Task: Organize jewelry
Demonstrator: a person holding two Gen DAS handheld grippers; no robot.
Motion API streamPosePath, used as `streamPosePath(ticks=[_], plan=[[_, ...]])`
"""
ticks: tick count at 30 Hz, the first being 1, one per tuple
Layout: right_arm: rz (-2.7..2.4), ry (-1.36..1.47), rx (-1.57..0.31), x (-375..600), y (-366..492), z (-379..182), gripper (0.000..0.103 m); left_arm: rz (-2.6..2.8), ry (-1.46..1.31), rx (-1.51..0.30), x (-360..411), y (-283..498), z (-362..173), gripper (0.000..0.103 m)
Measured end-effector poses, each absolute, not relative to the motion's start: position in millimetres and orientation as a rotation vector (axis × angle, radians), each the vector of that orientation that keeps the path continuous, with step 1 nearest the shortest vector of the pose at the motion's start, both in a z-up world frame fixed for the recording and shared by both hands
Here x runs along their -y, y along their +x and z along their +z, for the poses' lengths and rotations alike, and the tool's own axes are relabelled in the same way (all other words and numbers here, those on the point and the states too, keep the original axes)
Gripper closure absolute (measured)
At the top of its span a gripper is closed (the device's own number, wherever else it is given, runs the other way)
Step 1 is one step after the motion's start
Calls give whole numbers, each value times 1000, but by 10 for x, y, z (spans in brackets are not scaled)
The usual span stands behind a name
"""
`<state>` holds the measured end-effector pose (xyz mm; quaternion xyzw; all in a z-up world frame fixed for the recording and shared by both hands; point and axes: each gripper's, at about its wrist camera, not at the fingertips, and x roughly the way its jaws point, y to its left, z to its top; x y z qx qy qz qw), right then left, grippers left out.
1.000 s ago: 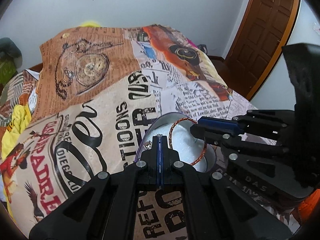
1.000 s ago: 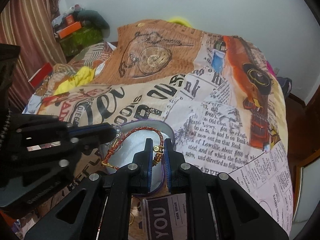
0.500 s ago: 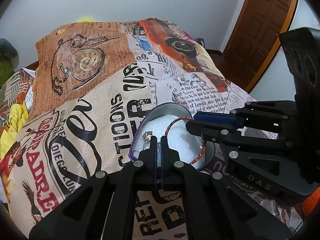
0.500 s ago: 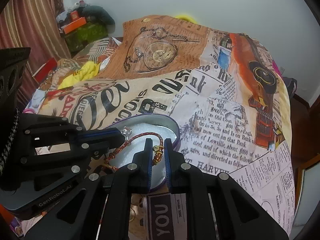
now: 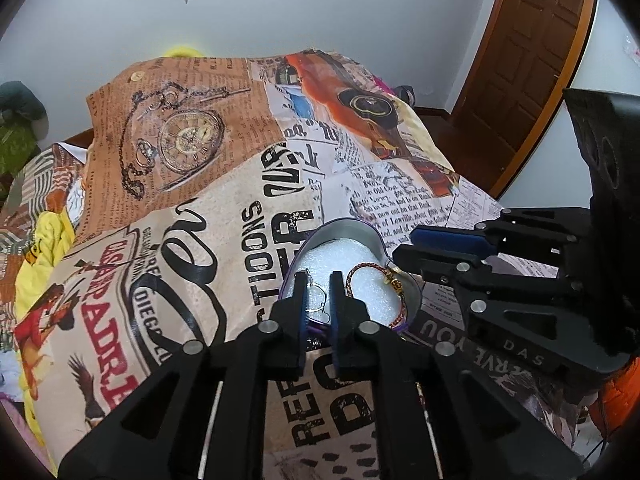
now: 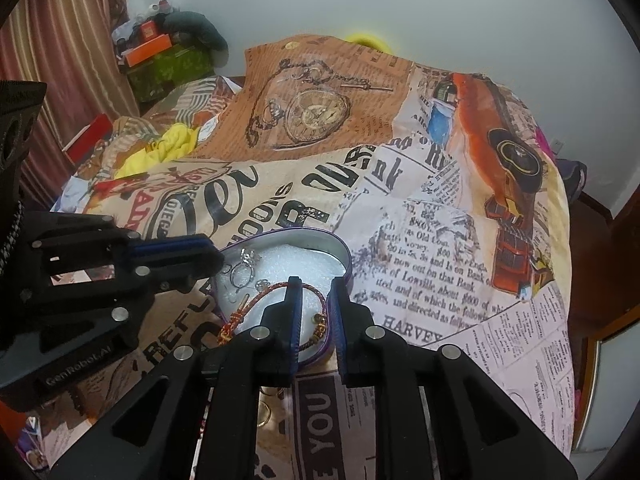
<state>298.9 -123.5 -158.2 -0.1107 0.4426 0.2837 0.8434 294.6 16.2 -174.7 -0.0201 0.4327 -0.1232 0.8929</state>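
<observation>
The near rim of the heart-shaped tin (image 5: 370, 236) was hidden behind both tools' fingers, and the small silver pieces in it blurred together. A red braided bracelet (image 5: 362, 270) with gold beads lay on the tin's white foam, its clasp end draped over the rim, beside silver hoop earrings (image 6: 242, 274). The left tool (image 5: 319, 280) stood narrowly parted, holding nothing, over the hoops; the right tool (image 6: 316, 286) was likewise parted and empty above the bracelet. The bed (image 6: 420, 216) lay open beyond the tin.
</observation>
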Motion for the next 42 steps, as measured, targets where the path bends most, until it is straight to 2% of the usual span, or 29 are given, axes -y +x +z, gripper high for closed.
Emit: streamPosePath(ticks=[4,7,10,16,18,20,22,26,42], plan=[[592,-228,-915,1270,2937,-1489,79,-251,-36,-884,-180,2868,-1657,90],[591,-221,-906,1293,2890,-1430,78,-246,-32,-875,-185,2804,-1586,87],[587,-221,-897,1318,2828,-1370,78,-241,-30,-861,-195,2732,-1512,78],[584,-201,-879,1396,2687,-1244,78,-234,-9,-839,-178,2537,-1378,77],[584,-193,-878,1425,2640,-1218,75,-233,-2,-834,-173,2475,-1351,73],[578,-184,-873,1456,2592,-1201,61,-231,2,-830,-172,2417,-1332,69],[567,-176,-860,1495,2543,-1188,56,-225,9,-827,-176,2362,-1328,67],[549,-172,-873,1563,2494,-1216,56,-213,1,-840,-218,2288,-1364,62],[552,-193,-1016,1653,2307,-1719,56,-293,-54,-994,-43,2155,-1897,62]])
